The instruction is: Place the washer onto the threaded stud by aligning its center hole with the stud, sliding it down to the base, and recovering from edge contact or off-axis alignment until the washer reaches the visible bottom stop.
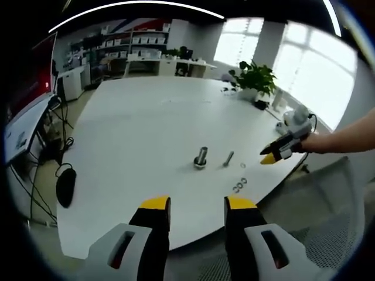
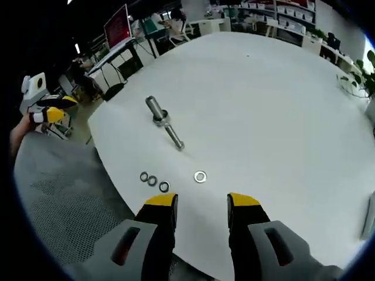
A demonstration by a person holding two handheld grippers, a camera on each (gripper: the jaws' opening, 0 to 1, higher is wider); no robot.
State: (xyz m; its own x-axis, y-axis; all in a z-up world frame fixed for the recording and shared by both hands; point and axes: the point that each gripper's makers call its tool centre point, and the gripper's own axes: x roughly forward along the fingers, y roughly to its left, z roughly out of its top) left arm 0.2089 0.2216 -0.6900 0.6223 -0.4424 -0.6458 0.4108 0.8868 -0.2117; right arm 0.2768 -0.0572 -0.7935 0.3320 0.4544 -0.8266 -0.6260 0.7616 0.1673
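1. Washers lie flat on the white bench (image 2: pixel 281 105): a single washer (image 2: pixel 200 176) beside a row of three washers (image 2: pixel 152 181).
2. Upright threaded stud (image 2: pixel 155 109) stands nearby, a loose bolt (image 2: pixel 174 137) lying against its base.
3. Right hand-held gripper (image 2: pixel 201 205) hovers spread and empty above the washers.
4. Left hand-held gripper (image 1: pixel 198 206) is likewise spread, holding nothing.

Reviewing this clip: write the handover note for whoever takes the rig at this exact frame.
Left gripper: open, empty, held off the table's near edge.
Right gripper: open, empty, just short of the single washer.
Three more washers lie in a row beside it.
Upright threaded stud carries no washer; a loose bolt lies next to it.
Done: nothing. Left: pick a washer, align it, slide it down to the base.
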